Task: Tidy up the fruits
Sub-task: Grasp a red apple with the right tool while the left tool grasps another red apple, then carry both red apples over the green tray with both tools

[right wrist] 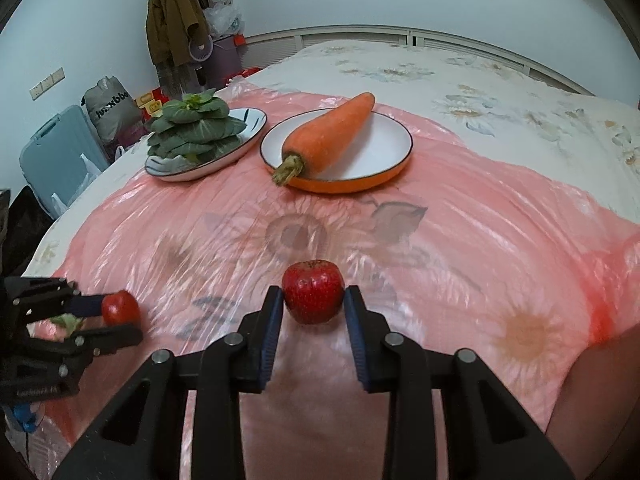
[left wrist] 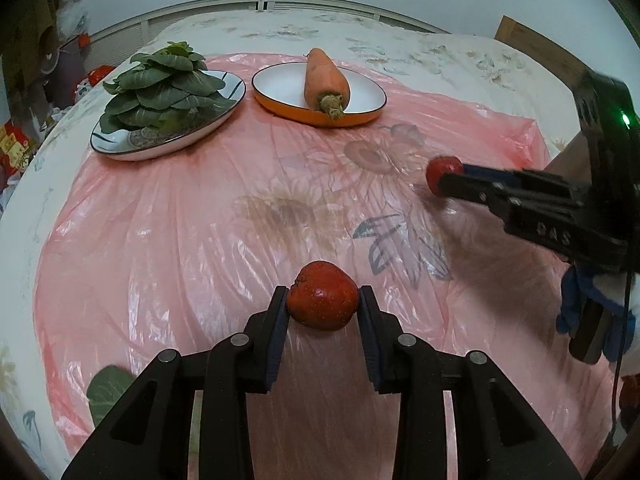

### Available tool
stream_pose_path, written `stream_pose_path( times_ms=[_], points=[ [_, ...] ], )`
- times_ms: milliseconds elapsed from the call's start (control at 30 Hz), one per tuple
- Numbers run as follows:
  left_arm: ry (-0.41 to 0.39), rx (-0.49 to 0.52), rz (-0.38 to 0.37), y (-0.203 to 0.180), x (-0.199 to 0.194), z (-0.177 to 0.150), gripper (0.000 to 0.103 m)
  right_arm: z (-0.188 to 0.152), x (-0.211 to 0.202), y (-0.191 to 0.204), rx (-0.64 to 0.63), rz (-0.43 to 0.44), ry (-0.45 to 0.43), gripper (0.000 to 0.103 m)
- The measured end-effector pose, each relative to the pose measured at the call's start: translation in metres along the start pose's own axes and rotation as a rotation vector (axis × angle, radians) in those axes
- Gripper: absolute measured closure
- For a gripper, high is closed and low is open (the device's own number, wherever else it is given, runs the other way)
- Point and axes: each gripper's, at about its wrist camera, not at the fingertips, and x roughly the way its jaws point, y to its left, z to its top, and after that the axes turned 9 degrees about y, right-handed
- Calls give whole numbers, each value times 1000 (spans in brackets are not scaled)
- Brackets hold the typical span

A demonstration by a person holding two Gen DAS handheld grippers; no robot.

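Right wrist view, left to right. Far left: blue bin [right wrist: 56,152], grey bag [right wrist: 110,110], coat [right wrist: 172,20] hanging on the wall. Surface is a bed with a floral sheet [right wrist: 500,92], pink plastic film [right wrist: 460,220] over it. Lower left: left tongs [right wrist: 120,316] closed on a red apple [right wrist: 120,307]. Upper centre-left: plate of greens [right wrist: 196,136], then carrot [right wrist: 326,136] on an orange-rimmed plate [right wrist: 380,148]. Bottom centre: right tongs [right wrist: 314,302] pinching second apple [right wrist: 313,297], both pads touching it.
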Motion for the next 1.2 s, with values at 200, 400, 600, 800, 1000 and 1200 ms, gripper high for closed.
stream_pose_path(
  times_ms=[200, 400, 600, 800, 1000, 1200],
  points=[
    [-7, -9, -2, -5, -10, -8, 74, -27, -19, 7, 13, 22, -9, 103],
    [-14, -19, -6, -12, -24, -17, 74, -47, -29, 12, 8, 9, 4, 103],
    [-27, -21, -4, -13, -32, -21, 74, -48, -27, 6, 34, -2, -11, 70],
    [-23, -30, -9, -9, -27, -23, 74, -36, -5, 10, 20, -35, 18, 52],
    [-16, -41, -9, -3, -24, -28, 74, -35, 16, 10, 23, -33, 80, 93],
    [-32, -54, -11, -2, -36, -31, 74, -38, -4, 7, 51, -12, 42, 93]
  ],
)
